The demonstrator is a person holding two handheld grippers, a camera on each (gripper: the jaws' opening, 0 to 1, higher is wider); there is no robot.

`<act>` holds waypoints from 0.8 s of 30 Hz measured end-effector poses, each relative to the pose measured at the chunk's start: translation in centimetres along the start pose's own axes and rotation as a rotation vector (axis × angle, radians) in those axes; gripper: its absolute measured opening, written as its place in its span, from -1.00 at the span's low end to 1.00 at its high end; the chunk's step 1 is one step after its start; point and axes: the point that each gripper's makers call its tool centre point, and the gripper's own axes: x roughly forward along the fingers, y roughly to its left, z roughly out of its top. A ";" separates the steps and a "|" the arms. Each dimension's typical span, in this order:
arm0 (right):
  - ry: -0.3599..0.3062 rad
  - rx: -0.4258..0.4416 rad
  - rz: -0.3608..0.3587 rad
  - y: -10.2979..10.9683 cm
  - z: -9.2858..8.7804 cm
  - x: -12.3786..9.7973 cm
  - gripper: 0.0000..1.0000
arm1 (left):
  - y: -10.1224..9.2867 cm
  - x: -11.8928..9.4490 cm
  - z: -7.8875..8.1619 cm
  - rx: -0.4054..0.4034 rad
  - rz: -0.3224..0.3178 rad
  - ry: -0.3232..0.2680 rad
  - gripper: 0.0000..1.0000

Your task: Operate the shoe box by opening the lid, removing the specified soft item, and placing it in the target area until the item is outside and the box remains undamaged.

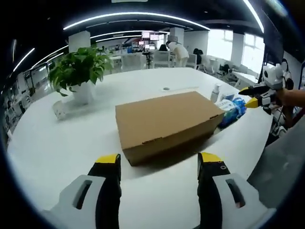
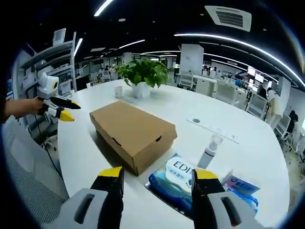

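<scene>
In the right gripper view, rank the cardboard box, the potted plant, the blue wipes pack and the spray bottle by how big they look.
1. Cardboard box, largest, lid closed.
2. Blue wipes pack, though it lies close to the camera and the right gripper covers part of it.
3. Potted plant, farther away, so likely bigger than it appears.
4. Spray bottle, smallest.

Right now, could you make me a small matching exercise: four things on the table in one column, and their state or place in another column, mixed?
Things:
1. shoe box
2. potted plant
3. blue wipes pack
4. small spray bottle

States or places:
A. green leaves, in a white pot
B. lying flat beside the box
C. brown cardboard, lid closed
D. standing upright, white

Pairs: 1-C, 2-A, 3-B, 4-D
</scene>
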 end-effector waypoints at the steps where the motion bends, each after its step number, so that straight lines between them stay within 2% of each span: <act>1: 0.007 -0.007 -0.002 0.0 -0.3 -0.7 0.22 | -0.2 -0.3 0.0 0.002 -0.001 -0.004 0.29; 7: -0.023 -0.006 -0.045 -0.4 -1.1 -4.1 0.33 | -2.6 -2.5 0.8 0.005 -0.054 -0.065 0.48; 12: -0.019 0.017 -0.066 -0.1 -2.4 -5.9 0.55 | -4.0 -3.9 0.3 -0.002 -0.074 -0.071 0.58; 22: -0.027 -0.014 -0.096 0.7 -3.7 -9.0 0.93 | -6.1 -5.7 -0.7 0.016 -0.111 -0.085 0.97; 24: -0.029 -0.020 -0.107 0.9 -3.8 -9.5 0.99 | -6.5 -6.0 -0.9 0.025 -0.114 -0.086 0.98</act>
